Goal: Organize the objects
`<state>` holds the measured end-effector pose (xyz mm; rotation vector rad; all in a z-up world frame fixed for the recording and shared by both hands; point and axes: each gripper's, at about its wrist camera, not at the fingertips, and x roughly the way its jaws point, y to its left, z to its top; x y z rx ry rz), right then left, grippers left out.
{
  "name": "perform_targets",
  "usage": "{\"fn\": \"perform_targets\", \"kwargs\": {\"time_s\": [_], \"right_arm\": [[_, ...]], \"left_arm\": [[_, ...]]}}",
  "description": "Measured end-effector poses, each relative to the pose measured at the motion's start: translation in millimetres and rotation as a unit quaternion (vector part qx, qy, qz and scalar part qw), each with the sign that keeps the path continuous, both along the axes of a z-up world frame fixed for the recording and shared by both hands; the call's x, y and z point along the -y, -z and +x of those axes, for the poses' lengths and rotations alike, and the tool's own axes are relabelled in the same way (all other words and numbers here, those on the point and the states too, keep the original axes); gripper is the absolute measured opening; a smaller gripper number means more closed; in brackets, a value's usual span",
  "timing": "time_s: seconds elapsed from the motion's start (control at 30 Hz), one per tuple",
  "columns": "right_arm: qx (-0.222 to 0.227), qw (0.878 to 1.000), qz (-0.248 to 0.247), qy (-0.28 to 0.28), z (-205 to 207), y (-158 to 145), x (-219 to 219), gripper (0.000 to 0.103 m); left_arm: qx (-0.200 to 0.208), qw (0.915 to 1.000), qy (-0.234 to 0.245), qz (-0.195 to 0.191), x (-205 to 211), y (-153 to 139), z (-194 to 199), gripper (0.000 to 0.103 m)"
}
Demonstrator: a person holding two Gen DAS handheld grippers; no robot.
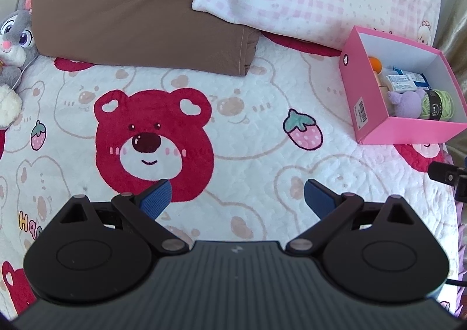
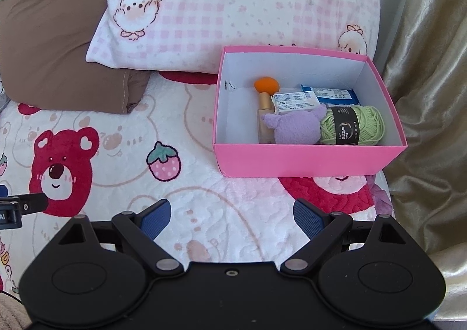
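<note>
Both grippers hang over the bed (image 1: pixel 248 160), and both hold nothing. The left gripper (image 1: pixel 237 198) has its blue fingers (image 1: pixel 157 198) spread wide, with only the bear blanket between them. The right gripper (image 2: pixel 232 217) has its fingers (image 2: pixel 156 219) spread wide too.

The pink box (image 2: pixel 306 162) sits on the bed near the checked pillow (image 2: pixel 248 9). It lies straight ahead of the right gripper and a little to its right. From the left gripper it is far off to the right, so the right hand is the nearer one. The long side of the box runs left to right across the right view.

Inside the box are a green yarn ball (image 2: pixel 364 124), a purple plush toy (image 2: pixel 294 128), an orange-topped bottle (image 2: pixel 265 96), a white packet (image 2: pixel 294 101) and a blue packet (image 2: pixel 335 95). No loose small thing shows on the blanket, so the tidying looks about done. A grey bunny toy (image 1: pixel 14 38) sits at the far left by the brown pillow (image 1: pixel 131 9); it may be left to sort, but it is at the edge of the view and hard to judge.
</note>
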<state>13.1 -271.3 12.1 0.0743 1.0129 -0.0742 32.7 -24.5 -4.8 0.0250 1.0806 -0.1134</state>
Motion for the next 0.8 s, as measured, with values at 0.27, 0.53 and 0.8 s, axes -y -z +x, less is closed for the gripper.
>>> {"fn": "perform_targets", "kwargs": {"time_s": [0.27, 0.53, 0.8], "right_arm": [[0.001, 1.000, 0.000, -0.004, -0.4, -0.3, -2.7, 0.093], [0.001, 1.000, -0.001, -0.004, -0.8, -1.1, -3.7, 0.093], [0.001, 1.000, -0.001, -0.005, -0.4, -2.4, -3.5, 0.093]], "left_arm": [[-0.012, 0.9999, 0.000, -0.004, -2.6, 3.0, 2.2, 0.098], [-0.008, 0.9999, 0.007, 0.000, -0.6, 1.9, 2.3, 0.098], [-0.008, 0.9999, 0.007, 0.000, -0.6, 2.0, 2.5, 0.098]]}}
